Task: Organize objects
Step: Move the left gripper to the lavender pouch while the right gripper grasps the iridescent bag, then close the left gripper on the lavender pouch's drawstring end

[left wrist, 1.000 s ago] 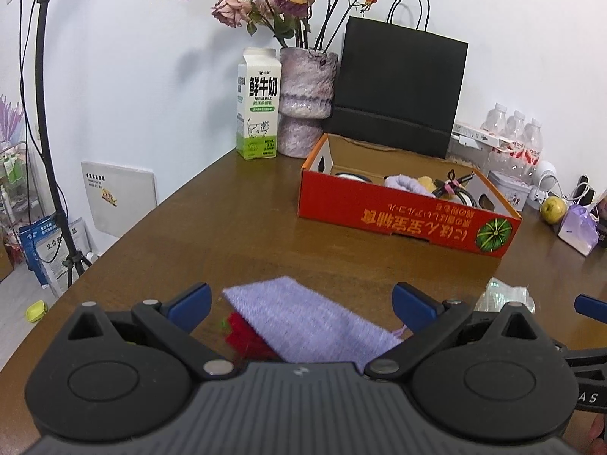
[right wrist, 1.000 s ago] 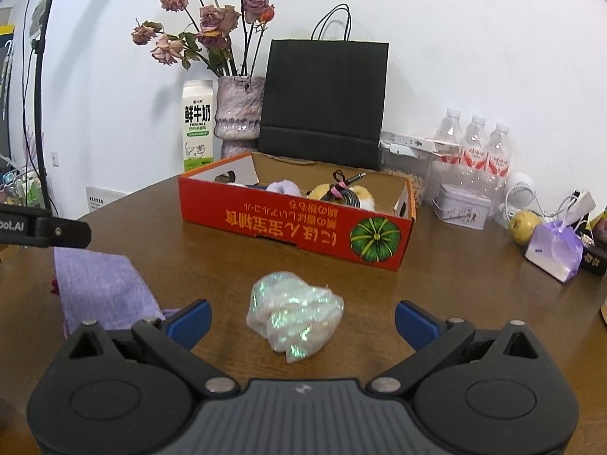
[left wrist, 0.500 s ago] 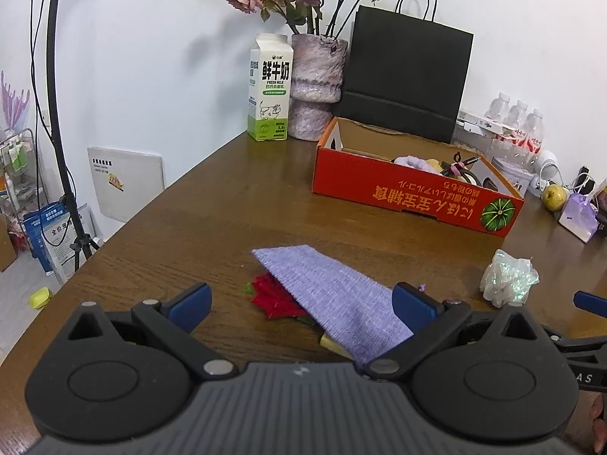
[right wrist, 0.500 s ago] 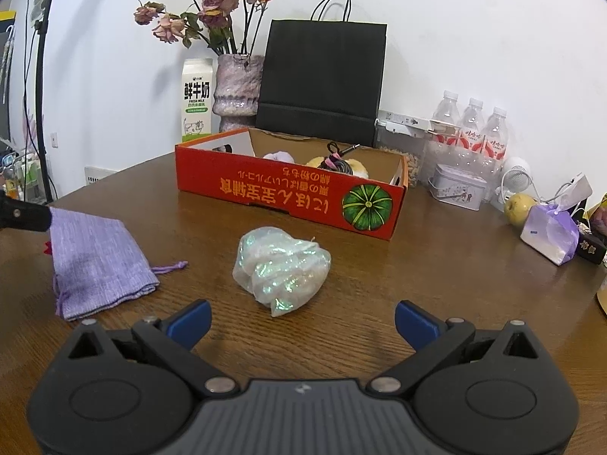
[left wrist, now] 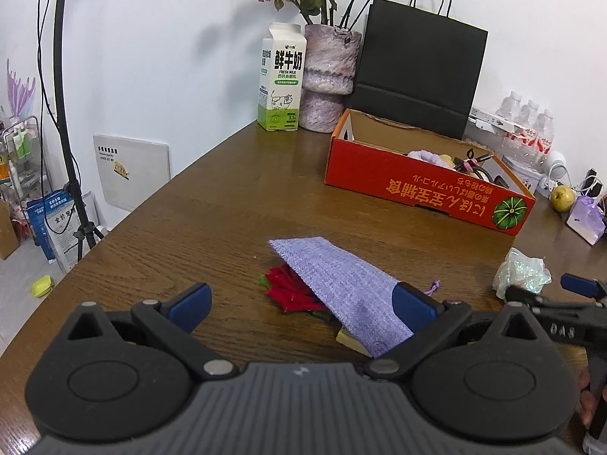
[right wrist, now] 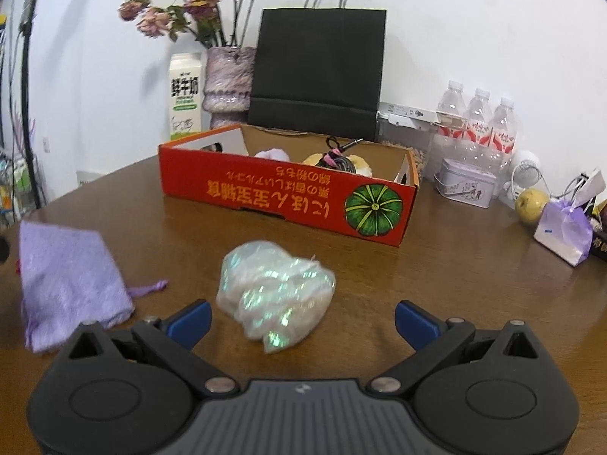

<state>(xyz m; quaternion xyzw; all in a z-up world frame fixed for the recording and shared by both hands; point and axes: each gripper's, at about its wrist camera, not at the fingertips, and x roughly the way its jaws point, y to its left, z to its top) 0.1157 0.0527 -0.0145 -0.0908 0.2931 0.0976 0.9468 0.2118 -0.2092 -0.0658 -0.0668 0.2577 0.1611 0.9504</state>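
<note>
Iridescent wrapped bundle (right wrist: 275, 295) lies on the worktop (right wrist: 436, 265) straight ahead of our right tongs (right wrist: 301, 322), sitting between the two blue fingertips (right wrist: 189, 320) but a little forward of them, nearer the left tip than the right. Both tips stand wide apart with nothing held. The bundle is lumpy, with its longer side running roughly across our line of approach, so we judge a straight push forward would bring it between the tips without turning the wrist.

Our left tongs (left wrist: 301, 307) are also spread and empty. They point at the lilac drawstring pouch (left wrist: 341, 288), which lies slantwise, its long axis running from far-left to near-right, its near end beside the right-hand tip. A red flower-like piece (left wrist: 290, 290) and something pale peek out from under it. From this view the bundle (left wrist: 521, 271) sits off to the right, just beyond the other tool, so the right hand is clearly the nearer one for it.

Beyond both items stands the red cardboard box (right wrist: 288, 197), open-topped and already holding a few things; bare worktop lies between it and the bundle, leaving open room to lift and carry. The pouch's cord (right wrist: 150, 288) trails toward the bundle without touching it.
</note>
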